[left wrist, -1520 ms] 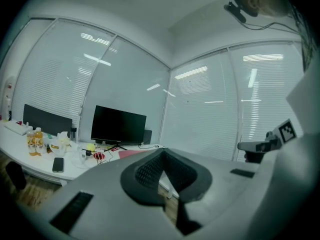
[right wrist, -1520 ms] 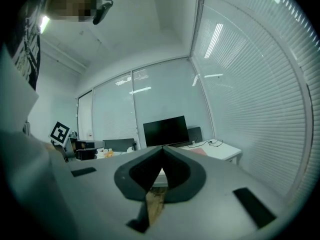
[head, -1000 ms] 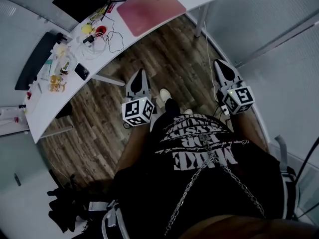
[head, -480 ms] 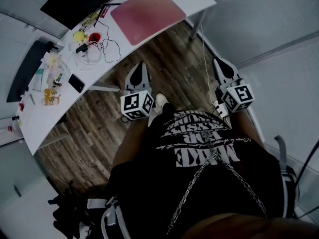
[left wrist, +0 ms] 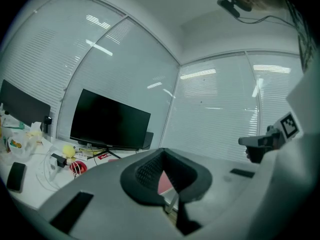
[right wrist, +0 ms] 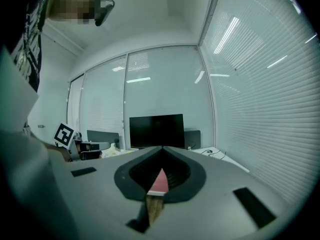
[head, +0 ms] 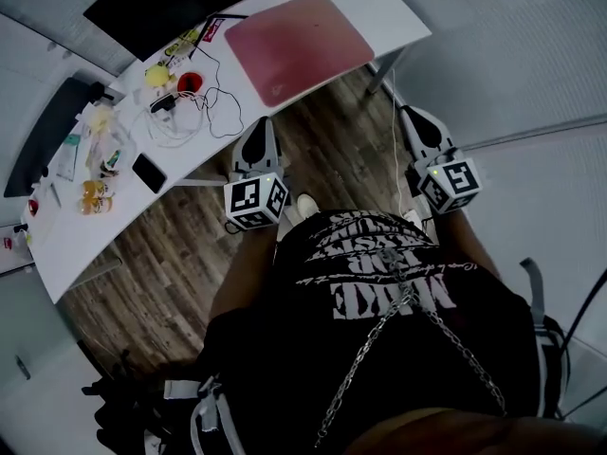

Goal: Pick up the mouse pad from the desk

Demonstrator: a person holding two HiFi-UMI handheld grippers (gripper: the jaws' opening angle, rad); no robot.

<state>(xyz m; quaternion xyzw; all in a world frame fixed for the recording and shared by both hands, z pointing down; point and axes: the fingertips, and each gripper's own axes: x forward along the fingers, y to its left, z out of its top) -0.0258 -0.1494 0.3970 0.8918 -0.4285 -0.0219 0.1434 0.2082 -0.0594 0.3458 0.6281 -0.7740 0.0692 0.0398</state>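
At the bottom of the head view, a person in a black printed shirt [head: 379, 292] is standing over a wooden floor [head: 327, 154]. Just above the shirt, the person is holding out two grippers, each carrying a marker cube: the left gripper [head: 257, 131] at centre left and the right gripper [head: 414, 119] at centre right. Both are pointing toward the top of the frame with their jaws pressed together and nothing between them. Each gripper view is showing only a sliver of pink through the slit ahead. Beyond the tips, a white desk [head: 398, 27] is curving across the upper frame. The pink mouse pad [head: 296, 47] is lying flat on it at upper centre, apart from both grippers. A dark monitor [head: 171, 3] is standing behind it at upper left, with cables [head: 213, 93] and a red cup [head: 191, 82] to its left. The reach toward the desk seems to be the step in hand. The next move likely calls for bringing a gripper to the pad's near edge, spreading its jaws and pinching that thin edge.
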